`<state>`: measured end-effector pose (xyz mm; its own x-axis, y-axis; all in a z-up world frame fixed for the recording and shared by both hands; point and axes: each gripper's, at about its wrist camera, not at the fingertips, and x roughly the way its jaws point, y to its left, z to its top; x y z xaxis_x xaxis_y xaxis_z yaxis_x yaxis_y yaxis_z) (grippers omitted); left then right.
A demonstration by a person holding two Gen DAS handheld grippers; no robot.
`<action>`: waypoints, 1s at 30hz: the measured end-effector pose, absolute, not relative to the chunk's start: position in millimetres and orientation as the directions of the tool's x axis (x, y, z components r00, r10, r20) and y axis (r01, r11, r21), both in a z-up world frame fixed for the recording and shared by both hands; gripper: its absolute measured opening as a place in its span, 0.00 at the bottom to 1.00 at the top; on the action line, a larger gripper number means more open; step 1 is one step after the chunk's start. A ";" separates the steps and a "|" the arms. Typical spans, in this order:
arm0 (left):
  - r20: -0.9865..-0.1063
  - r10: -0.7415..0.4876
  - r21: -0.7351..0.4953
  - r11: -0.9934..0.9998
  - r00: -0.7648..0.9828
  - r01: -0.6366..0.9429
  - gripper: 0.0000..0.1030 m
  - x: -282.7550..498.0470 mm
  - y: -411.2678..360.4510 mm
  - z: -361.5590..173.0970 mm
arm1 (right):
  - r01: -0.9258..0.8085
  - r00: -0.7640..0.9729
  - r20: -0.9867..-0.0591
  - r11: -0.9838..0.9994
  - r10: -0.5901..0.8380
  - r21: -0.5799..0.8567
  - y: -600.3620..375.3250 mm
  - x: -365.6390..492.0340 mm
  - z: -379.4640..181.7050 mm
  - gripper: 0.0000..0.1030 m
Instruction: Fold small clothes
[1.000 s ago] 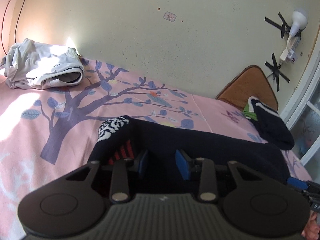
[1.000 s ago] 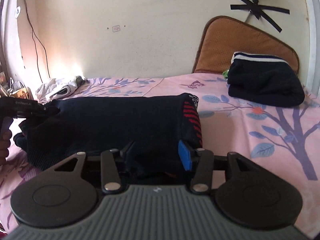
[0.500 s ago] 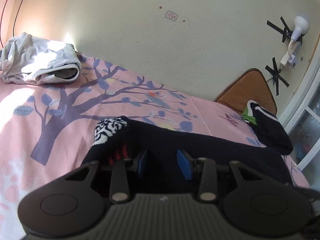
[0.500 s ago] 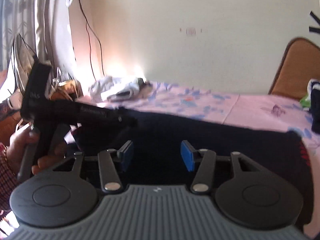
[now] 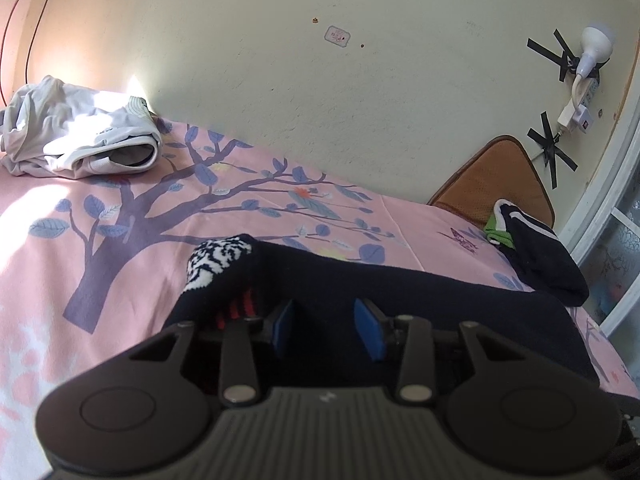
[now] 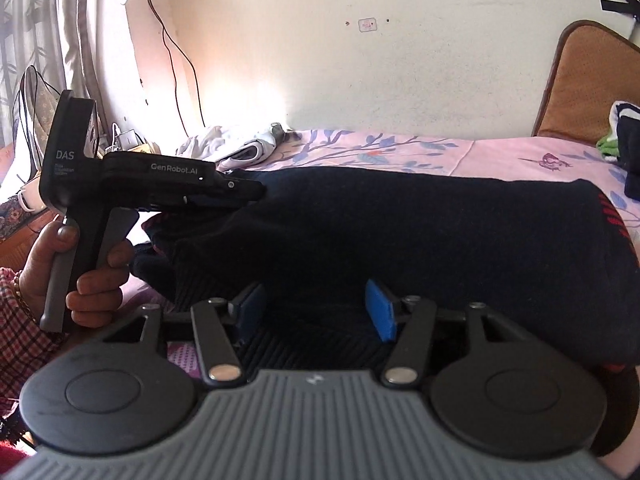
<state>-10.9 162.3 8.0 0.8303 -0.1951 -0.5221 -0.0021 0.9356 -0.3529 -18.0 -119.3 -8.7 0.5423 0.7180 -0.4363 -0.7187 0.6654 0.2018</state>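
Sweater (image 5: pixel 400 296) across pink bedsheet (image 5: pixel 120 280), bare bedsheet beyond far edge

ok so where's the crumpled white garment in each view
Left wrist view: the white garment lies at the upper left, on the pink sheet against the wall.
Right wrist view: it sits small at centre left, beyond the dark sock.
Shared landmark: the small wall sticker.
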 end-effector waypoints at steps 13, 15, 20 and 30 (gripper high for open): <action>-0.521 -0.162 -0.298 0.955 0.838 -0.001 0.38 -12.8 156.3 8.9 | -0.727 0.513 -0.425 0.641 0.745 0.246 -122.5 -14.9 -7.4 0.65; -0.520 -0.162 -0.299 0.954 0.838 -0.001 0.38 -12.8 155.9 8.9 | -0.727 0.513 -0.425 0.640 0.746 0.247 -123.1 -15.1 -7.4 0.65; -0.521 -0.161 -0.295 0.955 0.838 0.000 0.38 -12.9 155.8 8.8 | -0.726 0.514 -0.426 0.642 0.745 0.247 -121.6 -15.6 -7.0 0.65; -0.522 -0.162 -0.292 0.956 0.838 0.002 0.39 -12.3 156.5 8.7 | -0.726 0.508 -0.424 0.637 0.750 0.258 -123.9 -13.7 -6.9 0.65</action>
